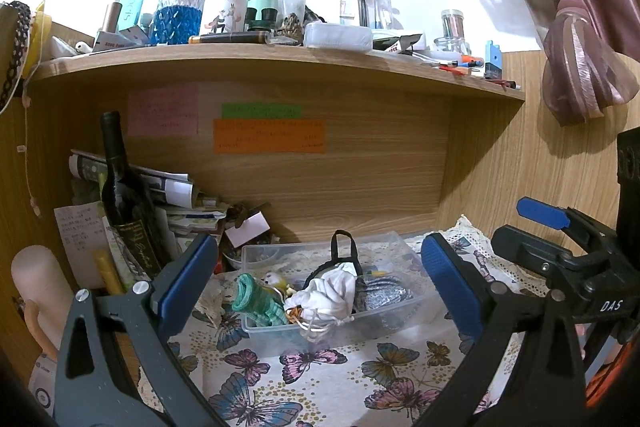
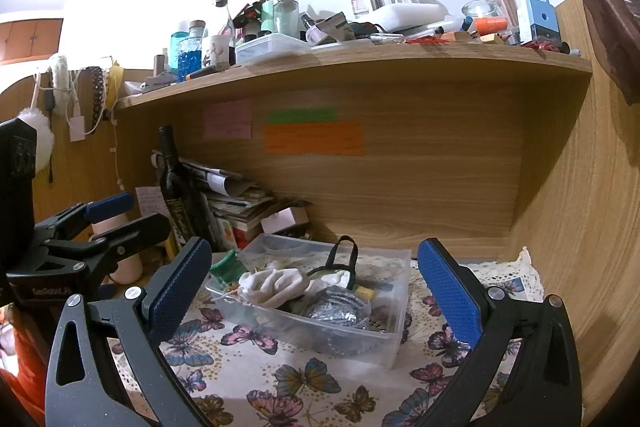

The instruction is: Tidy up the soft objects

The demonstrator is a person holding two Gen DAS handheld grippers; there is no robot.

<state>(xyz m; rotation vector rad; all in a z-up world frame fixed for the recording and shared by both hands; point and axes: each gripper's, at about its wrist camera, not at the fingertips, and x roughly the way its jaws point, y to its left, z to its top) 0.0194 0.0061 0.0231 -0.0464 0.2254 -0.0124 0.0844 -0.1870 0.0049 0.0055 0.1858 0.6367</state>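
Both my tools spread apart, empty: left tool (image 1: 316,279), right tool (image 2: 314,285), hovering short of clear plastic bin (image 1: 416,311) on butterfly-print table cloth (image 1: 320,379). White crumpled cloth (image 1: 334,291) and ribbed teal sock (image 1: 256,301) lie inside bin. I'd approach from above, pinch one bunched fold, avoid bin wall. Left view shows sock fully; right view shows only its teal edge.

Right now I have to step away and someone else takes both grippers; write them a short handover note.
Left gripper: open, empty, facing the bin.
Right gripper: open, empty, same.
Clear plastic bin sits on the butterfly cloth under the shelf.
In the bin: white cloth, green knit piece, silver pouch, black strap.
Done: soft items look gathered in the bin.
Left: none visible outside it; check before stopping.
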